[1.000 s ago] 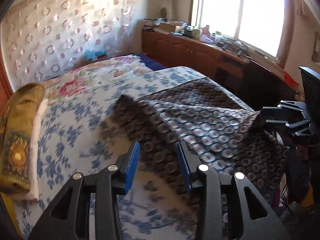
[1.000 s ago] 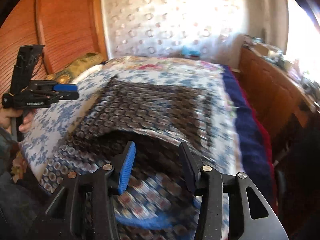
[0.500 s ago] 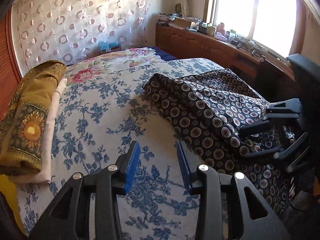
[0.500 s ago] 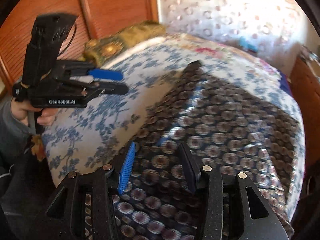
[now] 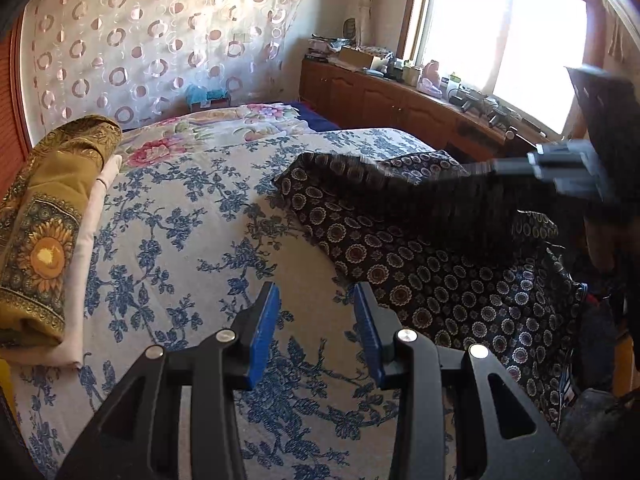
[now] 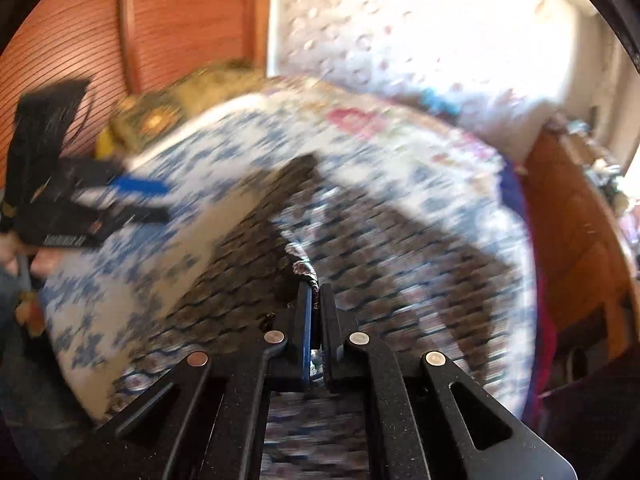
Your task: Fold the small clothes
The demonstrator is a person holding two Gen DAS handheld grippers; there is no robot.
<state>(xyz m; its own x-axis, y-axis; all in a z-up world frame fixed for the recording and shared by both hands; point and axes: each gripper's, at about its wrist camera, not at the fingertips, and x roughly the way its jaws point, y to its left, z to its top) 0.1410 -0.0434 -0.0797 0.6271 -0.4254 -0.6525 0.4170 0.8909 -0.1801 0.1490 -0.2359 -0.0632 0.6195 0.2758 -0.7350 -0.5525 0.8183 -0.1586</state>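
Observation:
A dark garment with round flower prints (image 5: 420, 264) lies on the right half of the bed and hangs over its near edge; it also shows, blurred, in the right wrist view (image 6: 360, 240). My left gripper (image 5: 316, 332) is open and empty above the blue-flowered bedspread (image 5: 180, 240), left of the garment. My right gripper (image 6: 315, 292) is shut on a bunched fold of the garment's edge and lifts it; it shows blurred at the right of the left wrist view (image 5: 568, 172). The left gripper appears at the left of the right wrist view (image 6: 132, 200).
A gold sunflower pillow (image 5: 44, 232) lies on a folded cream cloth along the bed's left side. A wooden cabinet (image 5: 400, 108) with clutter stands under the window behind the bed. A wooden headboard (image 6: 140, 32) is at the left.
My right gripper has closed on the garment's edge and swings it up fast. The left gripper has stayed open and moved a little back over the bedspread.

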